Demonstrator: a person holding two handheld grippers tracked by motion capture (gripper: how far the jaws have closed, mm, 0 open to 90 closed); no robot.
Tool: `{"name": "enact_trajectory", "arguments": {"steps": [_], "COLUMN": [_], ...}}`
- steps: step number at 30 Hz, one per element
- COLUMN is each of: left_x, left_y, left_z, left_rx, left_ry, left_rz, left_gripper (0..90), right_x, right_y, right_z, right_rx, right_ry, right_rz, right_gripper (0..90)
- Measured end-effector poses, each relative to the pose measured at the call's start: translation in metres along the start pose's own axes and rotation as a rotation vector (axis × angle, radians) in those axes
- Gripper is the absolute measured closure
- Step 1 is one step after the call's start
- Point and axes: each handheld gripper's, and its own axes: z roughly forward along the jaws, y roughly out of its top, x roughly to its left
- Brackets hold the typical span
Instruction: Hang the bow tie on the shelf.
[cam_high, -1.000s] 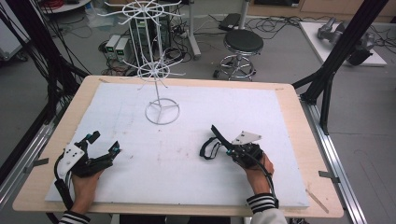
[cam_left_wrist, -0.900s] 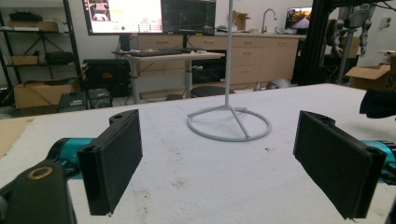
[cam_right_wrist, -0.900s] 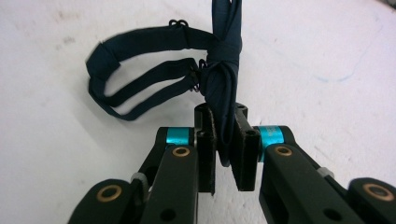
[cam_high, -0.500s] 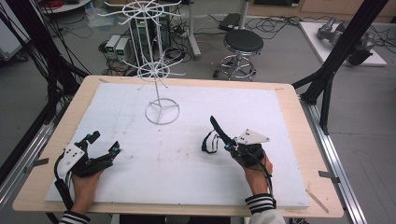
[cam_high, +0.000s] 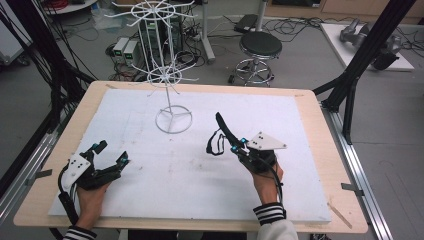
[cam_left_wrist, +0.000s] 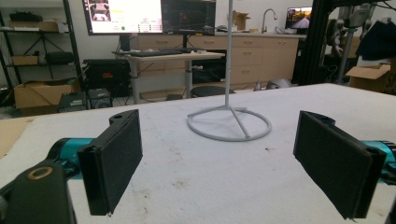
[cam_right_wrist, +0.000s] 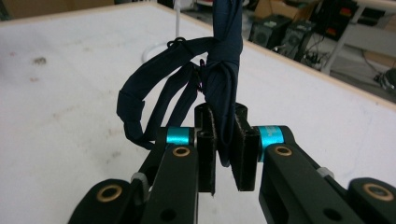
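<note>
Grey floor (cam_high: 300, 65), black stool (cam_high: 260, 45) (cables nearby), lit monitors (cam_left_wrist: 149, 16)

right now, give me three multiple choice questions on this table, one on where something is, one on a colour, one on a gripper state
1. Where does the white wire rack stand?
A. at the far side of the white mat, left of centre
B. between the two hands at the near edge
C. on the floor beside the stool

2. What colour is the strap in the right gripper?
A. red
B. dark navy
C. yellow

3. How is the left gripper set?
A. shut on the strap
B. shut on the rack's base
C. open, with nothing between its fingers

Answers: 1 A, the high view shows its ring base on the mat's far part; 2 B, the right gripper view shows dark blue fabric pinched in the gripper; 3 C, the left gripper view shows bare mat between the wide-apart fingers.
</note>
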Motion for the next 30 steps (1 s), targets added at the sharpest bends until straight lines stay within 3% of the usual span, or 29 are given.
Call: {"name": "enact_trajectory", "arguments": {"steps": [9,30], "left_x": [0.000,0.000], "left_y": [0.000,0.000], "left_z": [0.000,0.000], "left_rx": [0.000,0.003], "left_ry": [0.000,-0.001], "left_rz": [-0.002,-0.003], "left_gripper": [15.9,15.9], "right_x": [0.007,0.022], "right_y": [0.021,0.070], "right_z": [0.011,0.037], "right_rx": [-0.072,-0.157], "right_ry": [0.022,0.052], "right_rz": [0.008,-0.002], "right_gripper": [82.4,82.3]}}
